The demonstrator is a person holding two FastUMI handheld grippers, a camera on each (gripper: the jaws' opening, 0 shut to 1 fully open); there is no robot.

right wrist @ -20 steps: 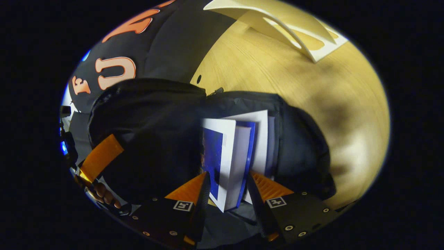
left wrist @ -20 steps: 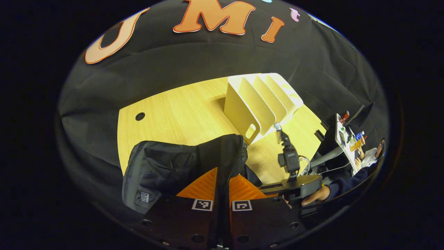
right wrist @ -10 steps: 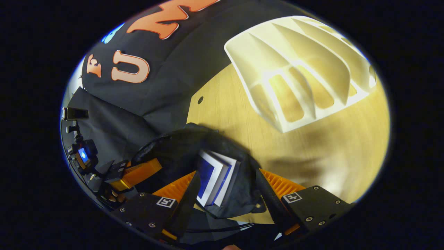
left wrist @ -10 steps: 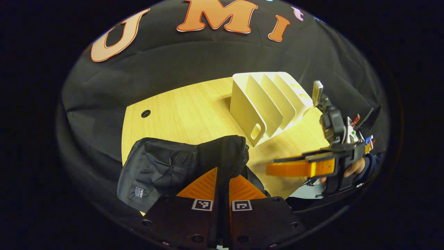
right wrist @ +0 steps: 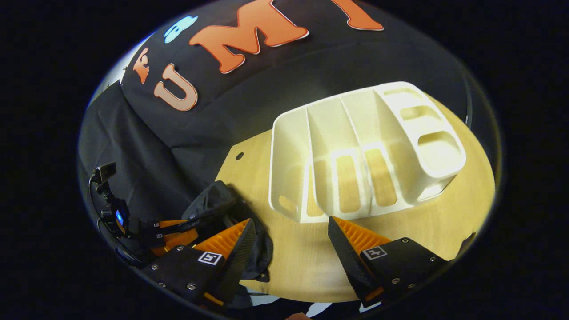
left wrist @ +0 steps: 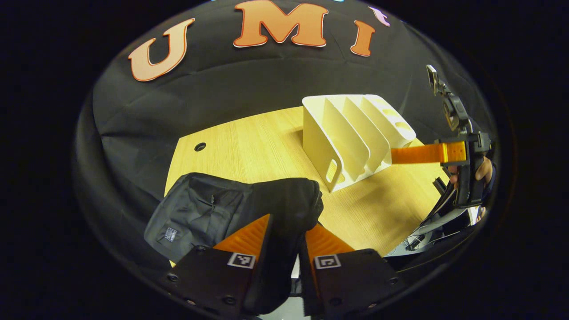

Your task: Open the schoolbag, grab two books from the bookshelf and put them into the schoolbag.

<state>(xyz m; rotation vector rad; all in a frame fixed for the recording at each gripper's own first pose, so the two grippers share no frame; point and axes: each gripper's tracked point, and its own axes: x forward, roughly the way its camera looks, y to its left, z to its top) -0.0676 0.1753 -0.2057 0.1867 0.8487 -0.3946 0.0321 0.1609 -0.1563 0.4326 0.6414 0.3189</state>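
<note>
At table [left wrist: 249, 142] near-left edge, schoolbag [left wrist: 209, 209]: slumped, overhanging; could slide off if tugged.
Left claw [left wrist: 289, 222]: narrow, pinching the schoolbag's bunched rim; letting go may let the mouth fall shut.
Bookshelf [left wrist: 351, 138]: upright, mid-table, just right of the schoolbag.
Right claw [right wrist: 291, 221]: wide, holding nothing, near the bookshelf; a careless swing could knock it.

A light wooden tabletop [left wrist: 249, 146] with a curved edge sits against the draped black cloth wall [left wrist: 249, 84]. A small round cable hole [left wrist: 200, 146] pierces the tabletop near its far corner by the cloth.
</note>
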